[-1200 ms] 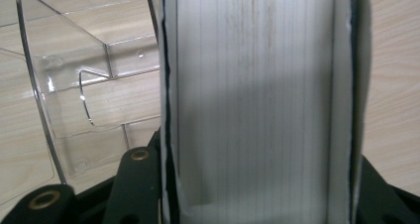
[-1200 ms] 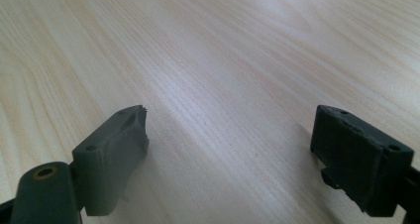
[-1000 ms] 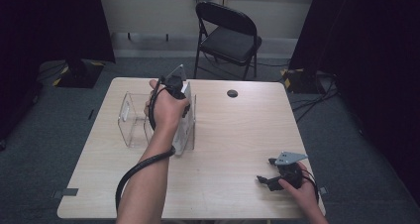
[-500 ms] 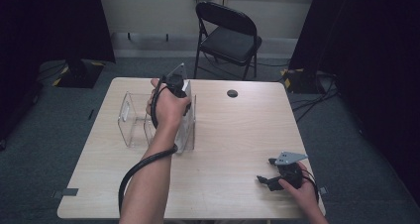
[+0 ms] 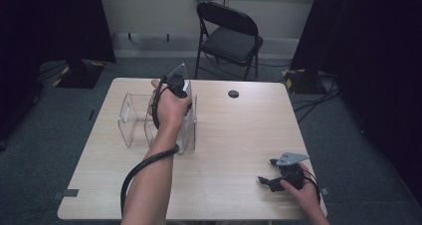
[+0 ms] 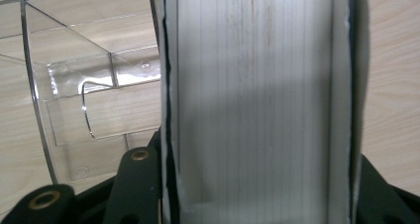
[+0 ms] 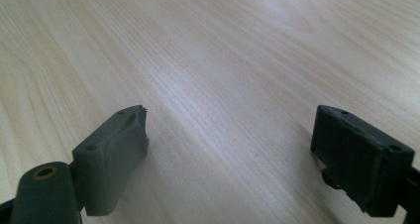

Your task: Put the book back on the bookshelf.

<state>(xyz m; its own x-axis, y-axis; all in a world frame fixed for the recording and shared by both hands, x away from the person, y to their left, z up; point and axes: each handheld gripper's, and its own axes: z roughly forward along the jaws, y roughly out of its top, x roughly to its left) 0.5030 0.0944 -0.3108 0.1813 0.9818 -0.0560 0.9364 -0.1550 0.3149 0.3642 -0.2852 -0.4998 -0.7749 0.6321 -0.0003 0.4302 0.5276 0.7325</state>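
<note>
A clear acrylic file holder [image 5: 132, 120] stands on the left half of the wooden table [image 5: 239, 135]. My left gripper [image 5: 176, 85] hangs over its right compartment, pointing down, shut on a thick white book [image 6: 255, 95]. The page edges face the camera between the two covers. The holder's clear walls [image 6: 74, 100] show beside the book, to its left in the left gripper view. Near the table's front right corner my right gripper [image 5: 271, 172] rests low with its jaws open. Its black fingers [image 7: 114, 149] stand wide apart over bare wood, nothing between them.
A small black round disc [image 5: 233, 93] lies near the table's far edge. A black folding chair [image 5: 231, 36] stands behind the table. Cables run over the floor at the right [image 5: 313, 93].
</note>
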